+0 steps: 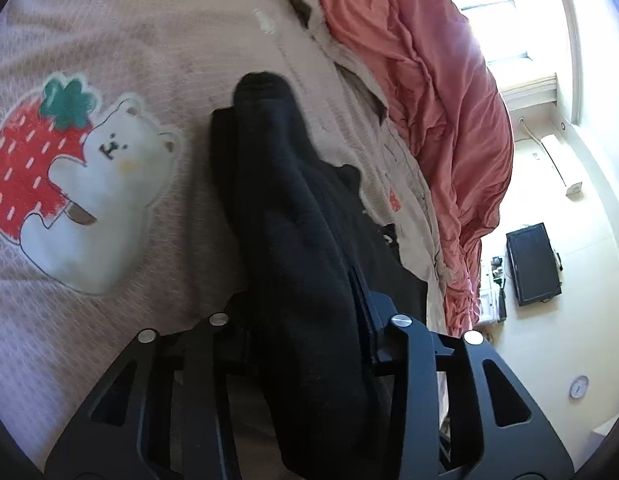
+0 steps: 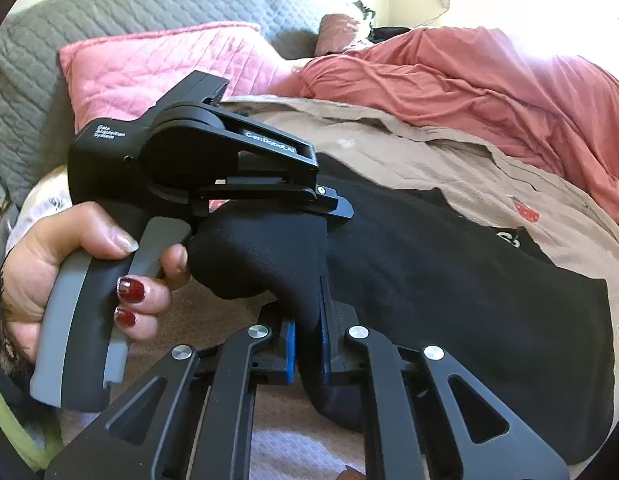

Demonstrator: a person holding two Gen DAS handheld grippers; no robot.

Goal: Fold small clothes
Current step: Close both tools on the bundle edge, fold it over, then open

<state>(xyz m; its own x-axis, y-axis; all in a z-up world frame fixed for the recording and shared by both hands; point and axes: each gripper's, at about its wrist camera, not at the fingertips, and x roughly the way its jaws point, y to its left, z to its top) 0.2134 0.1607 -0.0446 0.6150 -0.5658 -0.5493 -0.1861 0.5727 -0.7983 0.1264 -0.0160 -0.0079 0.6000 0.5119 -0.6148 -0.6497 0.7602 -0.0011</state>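
A black sock (image 1: 293,216) is the thing I am working on, and it is stretched between my two grippers above a tan blanket (image 1: 109,40) on a bed. In the left wrist view the sock runs up and away from the left gripper (image 1: 309,320), its rounded end lying on the blanket, and the gripper's jaws are drawn in around the thick fold of cloth, which fills the gap between them. In the right wrist view the right gripper (image 2: 307,344) is nearly closed, its blue pads (image 2: 289,352) pinching a narrow strip of the same sock (image 2: 261,260). The left gripper (image 2: 213,168) shows there from the side, just above the bunched sock, with a person's hand (image 2: 89,272) wrapped around its grey and black handle. Just beside the sock, on the blanket, lies a larger black garment (image 2: 469,280), spread flat. The blanket carries a print of a white bear hugging a red strawberry (image 1: 77,176), near the sock on the side away from the garment. Beyond the blanket's far edge a salmon-red quilt (image 2: 469,76) is heaped up, and at the head of the bed, well apart from the sock, a pink pillow (image 2: 149,64) leans on a grey quilted headboard (image 2: 109,4).
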